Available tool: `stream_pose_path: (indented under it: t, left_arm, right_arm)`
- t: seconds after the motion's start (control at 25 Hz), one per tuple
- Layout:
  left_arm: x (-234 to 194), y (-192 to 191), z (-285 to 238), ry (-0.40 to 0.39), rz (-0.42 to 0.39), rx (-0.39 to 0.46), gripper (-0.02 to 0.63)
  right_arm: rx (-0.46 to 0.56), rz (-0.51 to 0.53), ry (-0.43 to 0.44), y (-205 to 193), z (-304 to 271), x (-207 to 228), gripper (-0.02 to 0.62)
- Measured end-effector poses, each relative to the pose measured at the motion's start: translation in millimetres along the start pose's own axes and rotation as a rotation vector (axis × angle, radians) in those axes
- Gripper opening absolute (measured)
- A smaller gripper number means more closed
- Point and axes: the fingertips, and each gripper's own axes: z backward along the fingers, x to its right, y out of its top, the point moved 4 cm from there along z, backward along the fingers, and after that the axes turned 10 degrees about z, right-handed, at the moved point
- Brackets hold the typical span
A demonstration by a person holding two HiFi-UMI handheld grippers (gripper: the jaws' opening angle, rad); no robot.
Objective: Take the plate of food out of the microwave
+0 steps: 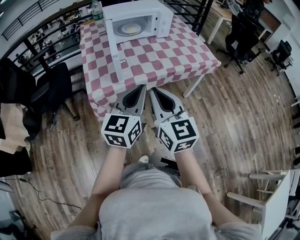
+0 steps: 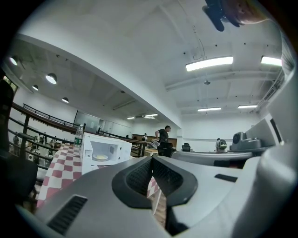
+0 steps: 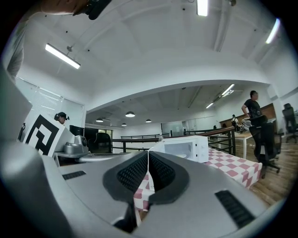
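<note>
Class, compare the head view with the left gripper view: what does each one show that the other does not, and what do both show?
Head view only: the person's grey shirt and a shoe.
Left gripper view only: the ceiling with its strip lights.
Both: the white microwave with its door open, the plate inside it, the checked tablecloth, the bottle beside the microwave, and the left tongs, shut and empty.

Smooth white microwave (image 1: 140, 18) at 12 o'clock on a checked cloth tablecloth (image 1: 154, 56); streaked, matt wooden plank floor (image 1: 234, 122) at 3 o'clock.
</note>
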Motion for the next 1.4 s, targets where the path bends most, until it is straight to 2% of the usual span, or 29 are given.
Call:
stream_pose_path:
  t: [0.44, 0.68, 0.92, 1.4]
  left_arm:
    - [-13, 0, -35, 0.001, 0.003, 0.002, 0.003]
    - [-24, 0, -60, 0.025, 0.003, 0.008, 0.003]
    - [-33, 2, -83, 0.028, -0.005, 0.049, 0.003]
    - [-61, 5, -153, 0.075, -0.003, 0.033, 0.003]
  right_arm:
    - [-0.011, 0.008, -0.012, -5, -24, 28, 0.028]
    - [-0.014, 0.012, 0.013, -13, -44, 47, 0.028]
    - [-0.015, -0.004, 0.019, -21, -66, 73, 0.028]
    - [-0.024, -0.006, 0.068, -33, -123, 127, 0.028]
